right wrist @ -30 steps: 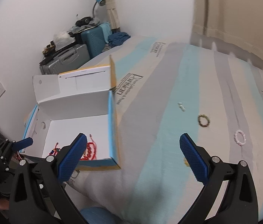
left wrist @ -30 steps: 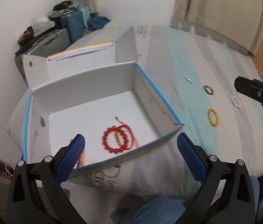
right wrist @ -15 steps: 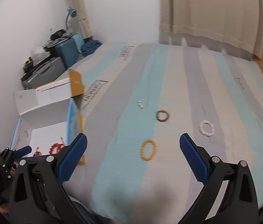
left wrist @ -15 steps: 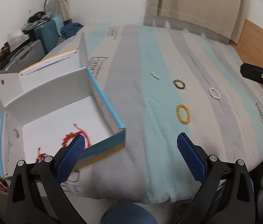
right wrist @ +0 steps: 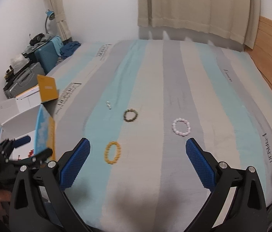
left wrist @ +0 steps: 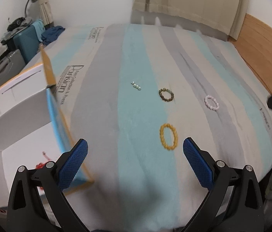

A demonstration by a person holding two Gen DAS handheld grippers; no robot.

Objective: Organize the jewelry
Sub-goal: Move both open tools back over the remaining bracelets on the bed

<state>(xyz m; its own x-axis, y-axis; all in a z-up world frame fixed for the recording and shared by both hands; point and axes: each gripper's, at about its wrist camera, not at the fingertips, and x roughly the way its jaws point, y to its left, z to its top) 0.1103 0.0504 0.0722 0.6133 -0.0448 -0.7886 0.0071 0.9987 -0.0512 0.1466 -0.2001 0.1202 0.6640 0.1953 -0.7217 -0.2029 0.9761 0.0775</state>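
Several bracelets lie on the striped bed: a yellow bead bracelet [left wrist: 168,136] [right wrist: 113,152], a dark olive one [left wrist: 166,94] [right wrist: 130,115], a pink one [left wrist: 211,102] [right wrist: 181,127] and a short string of pale beads [left wrist: 136,86] [right wrist: 109,105]. An open white box [left wrist: 18,116] [right wrist: 23,114] at the left holds a red bead bracelet [left wrist: 40,166]. My left gripper [left wrist: 135,157] is open and empty, near the yellow bracelet. My right gripper [right wrist: 138,156] is open and empty above the bed's near edge.
Suitcases [right wrist: 39,61] piled with clutter and a blue lamp [right wrist: 50,15] stand by the far left wall. Beige curtains [right wrist: 194,5] hang behind the bed, with a wooden headboard [right wrist: 271,44] at the right.
Both grippers have swung right, away from the box and toward the bracelets on the bed. Both stay open and empty.
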